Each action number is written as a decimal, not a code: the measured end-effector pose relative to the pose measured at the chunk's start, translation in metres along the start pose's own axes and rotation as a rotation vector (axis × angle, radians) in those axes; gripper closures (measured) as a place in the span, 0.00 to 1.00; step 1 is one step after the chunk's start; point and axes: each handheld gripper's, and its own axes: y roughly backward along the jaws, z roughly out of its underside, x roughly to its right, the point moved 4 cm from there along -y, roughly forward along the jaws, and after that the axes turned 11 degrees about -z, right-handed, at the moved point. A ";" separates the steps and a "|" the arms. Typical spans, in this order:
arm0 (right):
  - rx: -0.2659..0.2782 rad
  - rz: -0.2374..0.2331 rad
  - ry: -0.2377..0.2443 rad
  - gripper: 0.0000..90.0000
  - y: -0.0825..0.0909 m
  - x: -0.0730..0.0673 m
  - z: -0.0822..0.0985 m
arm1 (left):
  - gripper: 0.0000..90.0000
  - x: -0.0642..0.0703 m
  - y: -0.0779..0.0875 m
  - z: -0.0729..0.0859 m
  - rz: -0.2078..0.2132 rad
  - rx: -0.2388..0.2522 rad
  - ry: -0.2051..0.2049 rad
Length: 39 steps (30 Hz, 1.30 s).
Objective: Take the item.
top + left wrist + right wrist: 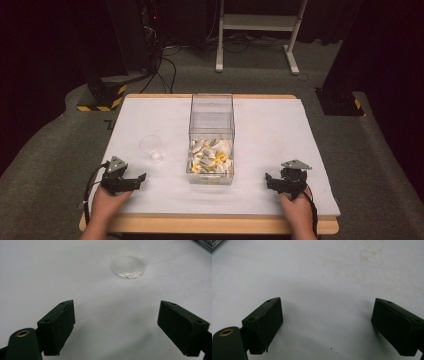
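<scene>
High view: a table with a white cover [280, 130] and a bare wooden rim along its near and far edges. A clear rectangular bin [211, 137] stands at centre, holding white and yellow pieces [211, 156] heaped at its near end; what they are cannot be told. A small clear cup [151, 149] stands upright left of the bin, apart from it. The left gripper [131, 181] rests near the near-left corner, below the cup; the right gripper [272, 181] rests near the near-right edge, beside the bin's near corner. Wide bare cover lies right of the bin and beyond the cup. Left gripper view: jaws spread wide with nothing between them, the left gripper [116, 325] facing the cup [128, 267] across open cover. Right gripper view: the right gripper [327, 326] likewise spread and empty, over cover bearing faint brownish stains [362, 257]. No legible writing appears.
</scene>
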 end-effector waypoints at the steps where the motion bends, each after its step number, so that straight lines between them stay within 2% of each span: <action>1: 0.000 0.000 0.000 0.11 0.000 0.000 0.000 | 0.17 0.001 0.001 0.000 0.003 0.004 -0.002; 9: 0.000 0.000 0.000 0.11 0.000 0.000 0.000 | 0.17 0.010 0.007 -0.005 0.027 0.034 -0.023; 39: 0.001 0.001 0.001 0.11 0.000 0.000 0.000 | 0.20 0.043 0.020 -0.019 0.137 0.105 -0.039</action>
